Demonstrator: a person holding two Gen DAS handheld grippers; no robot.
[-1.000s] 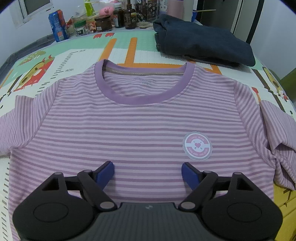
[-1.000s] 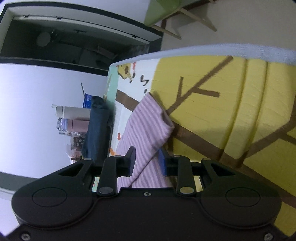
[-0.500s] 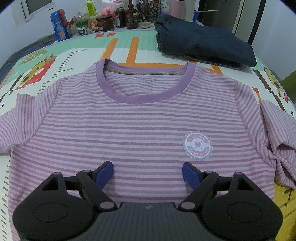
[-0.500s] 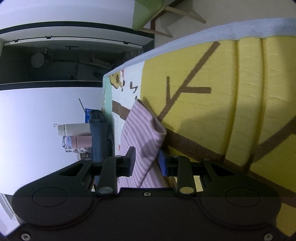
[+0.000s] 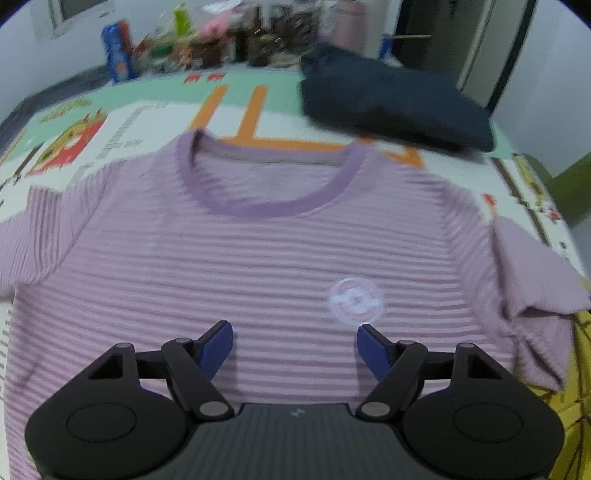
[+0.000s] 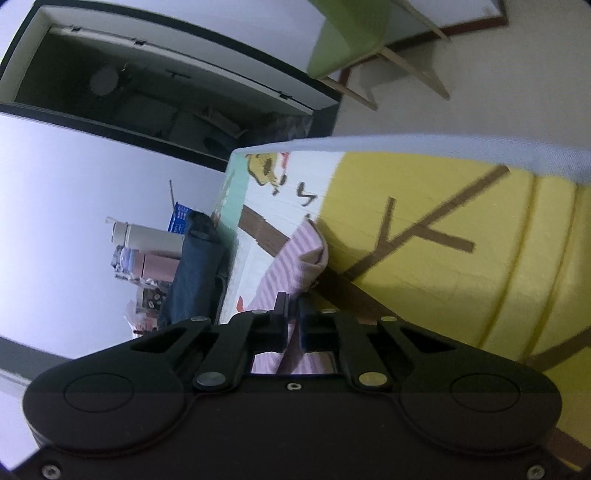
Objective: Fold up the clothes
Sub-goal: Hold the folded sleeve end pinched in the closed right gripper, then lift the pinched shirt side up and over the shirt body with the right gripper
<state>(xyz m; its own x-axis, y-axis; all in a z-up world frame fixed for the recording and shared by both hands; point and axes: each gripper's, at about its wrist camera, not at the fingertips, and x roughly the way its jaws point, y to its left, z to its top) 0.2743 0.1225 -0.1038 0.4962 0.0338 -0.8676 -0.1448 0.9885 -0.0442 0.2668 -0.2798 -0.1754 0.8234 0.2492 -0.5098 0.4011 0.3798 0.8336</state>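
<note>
Here the right gripper [image 6: 291, 314] closes its jaws on the sleeve [image 6: 286, 266] of the striped T-shirt [image 5: 258, 266], the cloth pinched between the two pads and running back toward the camera. The view is rolled on its side, so that the printed mat [image 6: 461, 240] rises as a yellow field with brown branch lines to the right of the sleeve. Beyond the sleeve's folded tip lies the mat's white and green part; farther off stands a folded dark garment [image 6: 194, 273], with bottles [image 6: 147, 251] behind it against a pale wall. A green chair [image 6: 347, 33] shows at the top.

The left gripper [image 5: 295, 345] hangs over the lower chest of the shirt with its blue fingertips [image 5: 218, 345] wide apart and drawing inward; nothing is caught between them. The shirt lies flat and face up on the mat, neckband [image 5: 269, 184] away from the camera, a round badge [image 5: 354, 301] just above the right-hand fingertip. The sleeve at the picture's right edge is crumpled and raised. The dark garment lies beyond the collar to the right, apart from the shirt; blurred jars and cans [image 5: 192, 48] line the far edge.
</note>
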